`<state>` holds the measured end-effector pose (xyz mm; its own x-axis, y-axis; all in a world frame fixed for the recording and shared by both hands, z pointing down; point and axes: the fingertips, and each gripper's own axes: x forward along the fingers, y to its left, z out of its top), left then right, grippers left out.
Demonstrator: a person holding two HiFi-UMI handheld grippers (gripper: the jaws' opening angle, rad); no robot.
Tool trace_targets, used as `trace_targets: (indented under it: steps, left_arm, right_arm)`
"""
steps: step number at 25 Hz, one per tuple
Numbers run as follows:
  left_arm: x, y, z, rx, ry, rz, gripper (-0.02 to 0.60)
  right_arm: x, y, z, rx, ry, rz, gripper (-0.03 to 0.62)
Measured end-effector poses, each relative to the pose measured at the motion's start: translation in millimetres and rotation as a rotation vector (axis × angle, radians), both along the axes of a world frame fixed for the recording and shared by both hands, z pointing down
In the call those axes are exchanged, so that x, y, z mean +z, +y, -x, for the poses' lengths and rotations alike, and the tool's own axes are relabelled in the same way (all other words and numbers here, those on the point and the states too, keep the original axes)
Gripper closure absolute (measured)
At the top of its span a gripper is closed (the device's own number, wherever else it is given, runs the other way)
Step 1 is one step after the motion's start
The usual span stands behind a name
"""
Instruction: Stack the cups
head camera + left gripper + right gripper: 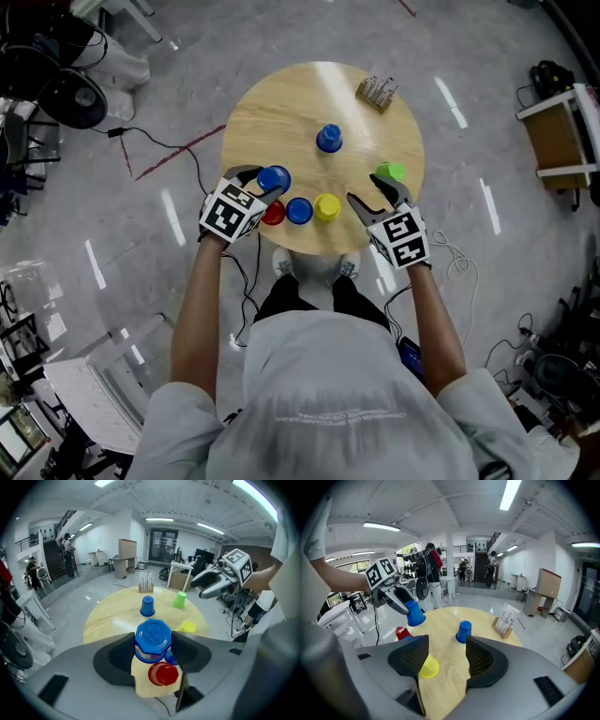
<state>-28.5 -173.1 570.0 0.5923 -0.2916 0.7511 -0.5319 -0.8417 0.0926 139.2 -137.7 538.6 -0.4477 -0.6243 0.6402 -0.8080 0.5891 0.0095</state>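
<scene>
Blue cup is in my left gripper, pinched bottom-up between both pads and held clear of the round wooden table, over its near left edge. From the right gripper view the cup hangs tilted, mouth lowest. The left forearm reaches forward and the gripper slants down toward the table.

My right gripper has its jaws spread with nothing between them. It also slants down, over the near right edge of the table, with the forearm straight behind it. Its own view shows bare tabletop in the gap.

Just under the held cup a red cup stands upside down. A second blue cup stands beside it and a yellow cup comes next, the three forming a row along the near edge. In the right gripper view the yellow cup sits partly behind the left-hand jaw. A green cup stands just beside the right gripper's outer finger. I cannot tell whether they touch. A third blue cup stands upside down near the middle of the table, well apart from the others. No cup sits on another.

A small rack stands near the far edge, away from all the cups. Between the left gripper and the centre blue cup the tabletop is bare. A black cable trails over the grey floor to the left of the table.
</scene>
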Motion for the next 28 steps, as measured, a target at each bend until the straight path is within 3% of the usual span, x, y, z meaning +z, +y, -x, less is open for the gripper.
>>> trace_targets:
  steps: [7,13,22,28]
  left_arm:
    - [-1.9,57.4,0.4,0.001,-0.045,0.032,0.328]
    - [13.8,71.8,4.8,0.010,-0.077,0.035,0.328]
    - [30.2,73.4,-3.3,0.030,-0.095,0.063,0.328]
    - [31.1,71.4,-10.5,0.030,-0.065,0.057,0.328]
  right_arm:
    - [-5.8,9.9,18.8,-0.109,0.005,-0.019,0.322]
    - [-5.4,15.2,32.9,-0.133,0.007,-0.009,0.322]
    - [1.3,31.4,20.1,-0.105,0.024,0.005,0.322]
    - [11.4,36.2,9.0,-0.087,0.030,0.021,0.322]
